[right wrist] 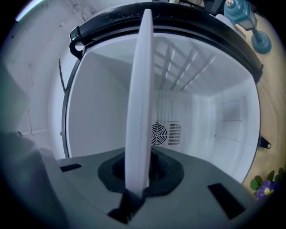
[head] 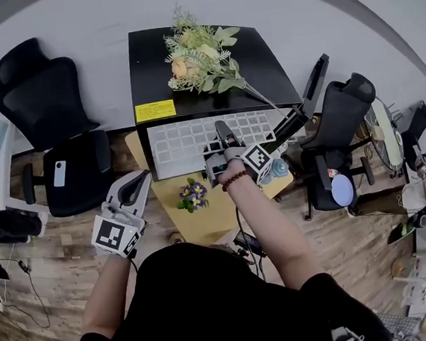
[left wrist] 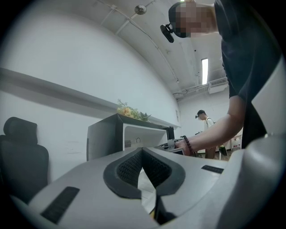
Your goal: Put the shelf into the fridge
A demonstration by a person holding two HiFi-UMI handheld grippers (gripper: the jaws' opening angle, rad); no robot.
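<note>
white shelf (right wrist: 140, 89) edge-on in r gripper (right wrist: 137, 179)

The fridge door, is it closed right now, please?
No, the right gripper view looks past the shelf straight into the open white interior of the fridge.

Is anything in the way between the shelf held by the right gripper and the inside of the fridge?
Nothing visible. The right gripper is shut on the shelf, the door stands open, and the fridge cavity ahead looks bare back to its fan vent.
</note>
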